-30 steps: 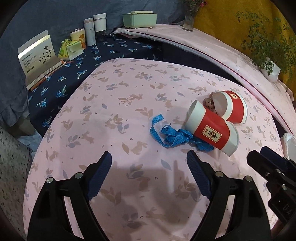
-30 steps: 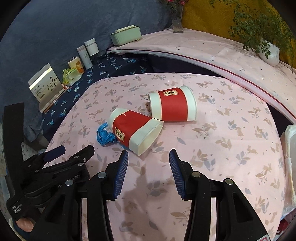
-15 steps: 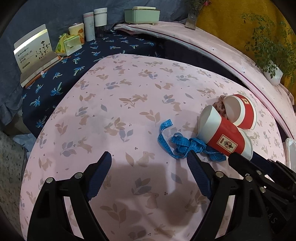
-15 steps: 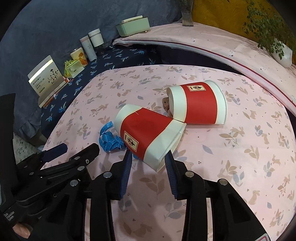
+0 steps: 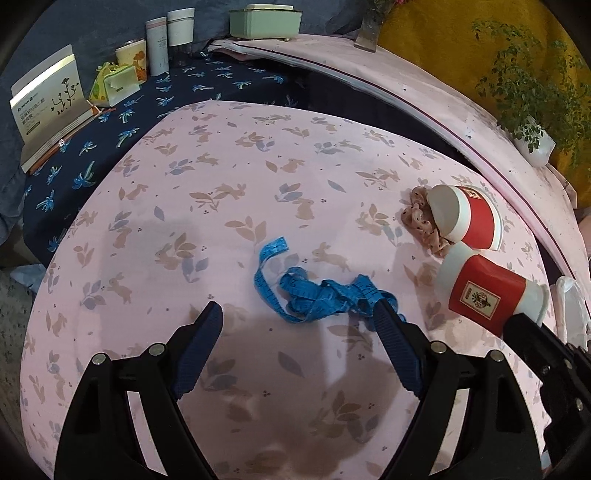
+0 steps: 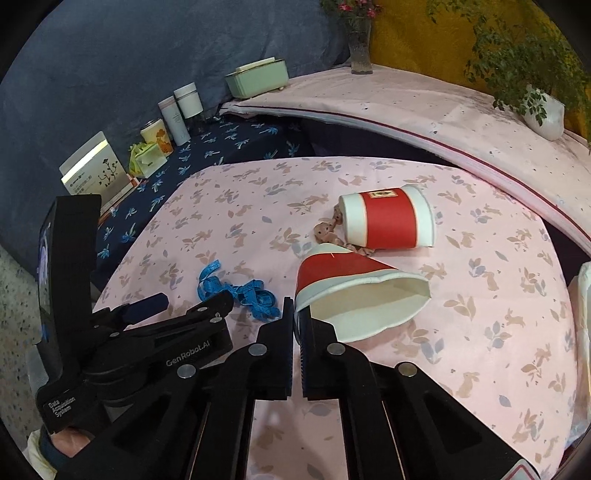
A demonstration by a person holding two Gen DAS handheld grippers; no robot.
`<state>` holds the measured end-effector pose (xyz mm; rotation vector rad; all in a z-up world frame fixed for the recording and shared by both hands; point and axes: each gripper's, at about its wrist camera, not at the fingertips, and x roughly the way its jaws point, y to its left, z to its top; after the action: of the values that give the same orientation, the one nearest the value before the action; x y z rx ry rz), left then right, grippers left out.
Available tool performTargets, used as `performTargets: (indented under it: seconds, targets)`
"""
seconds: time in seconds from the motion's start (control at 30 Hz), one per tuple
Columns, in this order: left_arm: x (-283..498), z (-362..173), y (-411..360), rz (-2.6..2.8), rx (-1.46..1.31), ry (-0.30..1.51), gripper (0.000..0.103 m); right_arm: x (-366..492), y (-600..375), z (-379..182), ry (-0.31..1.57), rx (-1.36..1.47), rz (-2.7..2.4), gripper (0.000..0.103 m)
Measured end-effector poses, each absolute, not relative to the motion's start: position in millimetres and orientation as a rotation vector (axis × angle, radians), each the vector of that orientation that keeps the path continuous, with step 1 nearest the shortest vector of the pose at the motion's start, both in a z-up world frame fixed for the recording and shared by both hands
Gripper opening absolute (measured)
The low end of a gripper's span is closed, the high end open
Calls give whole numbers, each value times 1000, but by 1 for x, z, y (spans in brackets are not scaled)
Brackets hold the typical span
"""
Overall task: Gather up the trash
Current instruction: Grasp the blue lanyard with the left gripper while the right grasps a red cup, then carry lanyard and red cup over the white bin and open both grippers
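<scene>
Two red-and-white paper cups lie on their sides on the pink rabbit-print tablecloth point(image 5: 221, 206). My right gripper point(image 6: 296, 314) is shut on the rim of the near paper cup point(image 6: 354, 284), squashing its mouth flat; that cup also shows in the left wrist view point(image 5: 487, 295). The far paper cup point(image 6: 388, 218) lies behind it, also in the left wrist view point(image 5: 469, 218), with a pink scrunchie point(image 5: 424, 221) beside its base. A blue tape measure point(image 5: 321, 291) lies tangled just ahead of my left gripper point(image 5: 295, 325), which is open and empty.
A dark blue side surface at the left holds a white box point(image 5: 48, 107), a green pack point(image 5: 114, 81) and tall canisters point(image 5: 170, 37). A pink-covered ledge behind holds a mint box point(image 5: 264, 22), a vase point(image 6: 360, 48) and a potted plant point(image 6: 543, 110).
My right gripper has shut on the near cup's rim and squashed it. The cup has moved off the tape measure. My left gripper has moved closer to the tape measure.
</scene>
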<state>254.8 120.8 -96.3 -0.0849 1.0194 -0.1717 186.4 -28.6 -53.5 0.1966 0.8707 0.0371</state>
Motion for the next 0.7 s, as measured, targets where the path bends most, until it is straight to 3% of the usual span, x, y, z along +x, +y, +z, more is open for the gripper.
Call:
performTargets:
  seconds: [0.27, 0.43, 0.57, 0.67, 0.7]
  targets:
    - [271, -104, 97, -115, -156, 1098, 79, 181, -63, -59, 883, 246, -31, 3]
    - [270, -106, 86, -137, -177, 1108, 62, 177, -71, -60, 880, 258, -31, 3]
    - [266, -111, 74, -154, -173, 1114, 55, 174, -76, -61, 882, 270, -29, 3]
    - [263, -111, 63, -170, -150, 1104, 41, 170, -81, -62, 881, 280, -29, 3]
    - [262, -110, 59, -182, -146, 1102, 31, 168, -83, -61, 880, 283, -30, 3]
